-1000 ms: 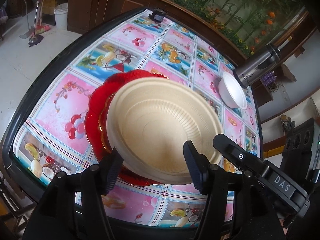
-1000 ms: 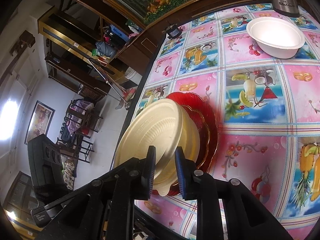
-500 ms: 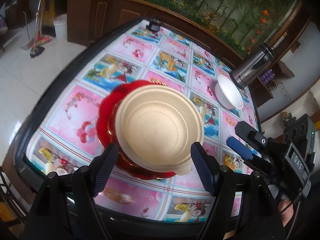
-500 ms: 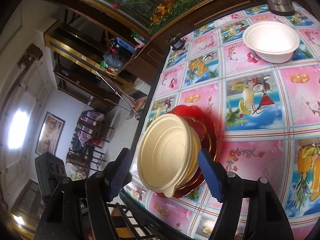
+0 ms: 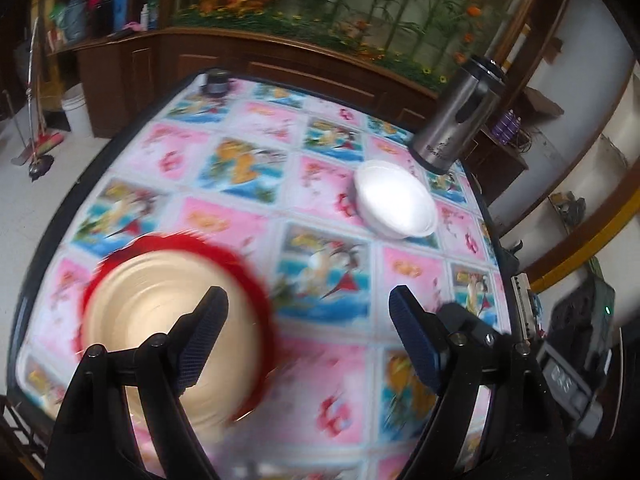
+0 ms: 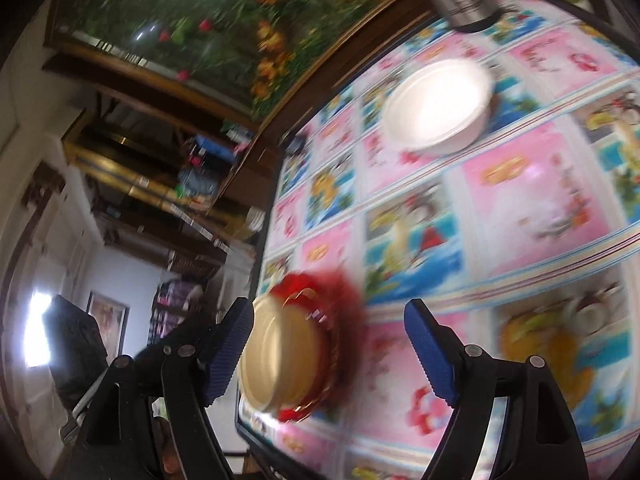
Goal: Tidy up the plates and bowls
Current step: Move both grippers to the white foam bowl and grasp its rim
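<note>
While both frames are motion-blurred, the layout reads clearly enough. The surface [image 5: 256,184], covered in a pink-and-blue fruit-print cloth, fills most of each view.

Red plate [image 5: 256,280] lies flat on the surface at about 8 o'clock in the left wrist view, near the surface's edge. It carries the tan plate [image 5: 160,312], nested inside it, hollow side up; the red scalloped rim shows all around. Both are round, so no long axis; nothing visible inside the tan plate.

White bowl [image 5: 394,204] sits upright, mouth up, at about 1 o'clock, well apart from the stack. Its interior is washed out by glare; contents cannot be told. A steel flask [image 5: 456,120] stands just beyond it, upright.

Left gripper [image 5: 308,336]: jaws wide apart, nothing between them. Right gripper [image 6: 328,344]: jaws wide apart, nothing clamped.

View differences: left wrist view shows the flask whole, plus a small dark jar [image 5: 218,82] at the far edge, 11 o'clock. Right wrist view crops the flask to its base and shows the stack edge-on at 7 o'clock.
</note>
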Available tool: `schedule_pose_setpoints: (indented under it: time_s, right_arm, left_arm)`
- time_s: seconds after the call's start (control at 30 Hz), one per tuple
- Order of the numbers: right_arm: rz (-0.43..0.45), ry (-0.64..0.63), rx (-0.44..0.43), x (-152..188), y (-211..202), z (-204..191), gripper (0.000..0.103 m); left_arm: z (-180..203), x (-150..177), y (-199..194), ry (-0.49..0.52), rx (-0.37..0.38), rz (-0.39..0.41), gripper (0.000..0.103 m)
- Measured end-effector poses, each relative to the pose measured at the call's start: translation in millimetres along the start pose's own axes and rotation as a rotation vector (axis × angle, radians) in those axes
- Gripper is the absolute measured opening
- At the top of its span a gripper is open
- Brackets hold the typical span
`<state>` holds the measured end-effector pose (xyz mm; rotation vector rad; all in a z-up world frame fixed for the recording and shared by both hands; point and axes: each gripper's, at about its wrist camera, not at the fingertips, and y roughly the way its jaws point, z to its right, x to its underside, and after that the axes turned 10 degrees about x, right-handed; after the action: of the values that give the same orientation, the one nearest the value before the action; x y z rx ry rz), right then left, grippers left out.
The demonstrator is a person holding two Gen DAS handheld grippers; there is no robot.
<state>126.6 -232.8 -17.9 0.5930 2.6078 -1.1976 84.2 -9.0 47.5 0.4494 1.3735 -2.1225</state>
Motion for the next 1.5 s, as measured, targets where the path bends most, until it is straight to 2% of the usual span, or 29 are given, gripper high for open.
schedule_pose_setpoints:
  time_s: [0.23, 0.4, 0.57, 0.63, 0.7, 0.73, 0.97, 1.13, 1.17, 1.2, 1.23, 1.27, 1.3, 1.33, 1.5]
  right_arm:
    - [0.069, 0.112, 0.072, -52, -15, 56, 0.081]
    - [0.088, 0.12, 0.138, -92, -6, 73, 0.081]
    - [0.065, 0.075, 0.234, -133, 23, 81, 0.08]
    - [0.059, 0.067, 0.26, -147, 35, 84, 0.075]
    - [0.034, 0.074, 0.252, -157, 46, 85, 0.063]
    - [0.028, 0.071, 0.253, -160, 51, 85, 0.061]
    - [0.014, 0.074, 0.308, -173, 81, 91, 0.051]
    - [0.005, 0.093, 0.312, -173, 92, 99, 0.049]
    - [0.006, 0.093, 0.307, -173, 93, 99, 0.045]
    - [0.005, 0.087, 0.308, -173, 95, 99, 0.037]
    - [0.001, 0.078, 0.316, -173, 96, 99, 0.029]
    - [-0.003, 0.073, 0.324, -173, 97, 99, 0.01]
    - [-0.005, 0.072, 0.336, -172, 98, 100, 0.007]
    - [-0.013, 0.07, 0.307, -170, 97, 99, 0.006]
    - [0.021, 0.039, 0.313, -153, 78, 91, 0.006]
  left_arm:
    - [28, -24, 71, -0.058, -0.046, -0.024, 0.083]
    - [38, -39, 116, -0.087, -0.115, -0.024, 0.083]
    - [41, -54, 148, -0.124, -0.183, -0.004, 0.083]
    - [42, -58, 159, -0.126, -0.211, 0.003, 0.083]
    - [43, -62, 171, -0.128, -0.238, 0.009, 0.083]
    - [42, -64, 177, -0.131, -0.251, 0.007, 0.083]
    - [40, -66, 208, -0.14, -0.305, -0.01, 0.083]
    - [40, -61, 221, -0.133, -0.318, -0.035, 0.083]
    - [40, -60, 223, -0.128, -0.319, -0.041, 0.083]
    - [40, -59, 226, -0.119, -0.318, -0.051, 0.076]
    - [41, -59, 227, -0.106, -0.318, -0.057, 0.045]
    - [42, -58, 231, -0.085, -0.302, -0.088, 0.034]
    - [44, -57, 232, -0.072, -0.288, -0.1, 0.023]
    - [46, -56, 231, -0.06, -0.283, -0.105, 0.018]
    - [52, -42, 212, -0.032, -0.241, -0.097, 0.018]
